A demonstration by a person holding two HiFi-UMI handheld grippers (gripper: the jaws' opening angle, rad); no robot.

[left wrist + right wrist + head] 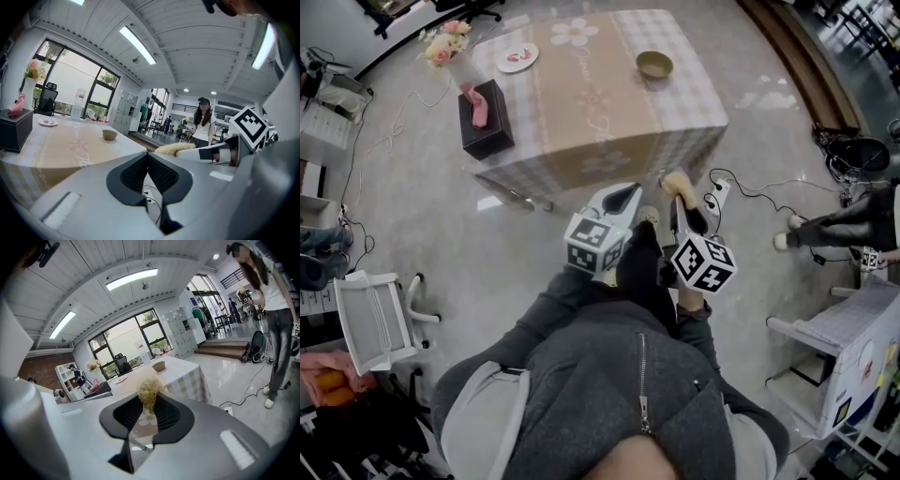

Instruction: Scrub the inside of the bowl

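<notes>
A small tan bowl (654,64) stands on the far right part of a table with a checked cloth (581,103); it also shows as the bowl (109,135) and the bowl (159,365), some way ahead of both grippers. My right gripper (679,192) is shut on a straw-coloured scrubber (677,181), whose tuft (149,391) sticks up between the jaws. My left gripper (622,197) is shut with nothing between its jaws (148,155). Both grippers hang over the floor short of the table's near edge, side by side.
On the table are a dark tissue box (485,118), a plate (517,56) and a vase of flowers (445,44). A power strip with cables (715,195) lies on the floor. A white chair (373,319) is at the left, and a person (272,310) stands at the right.
</notes>
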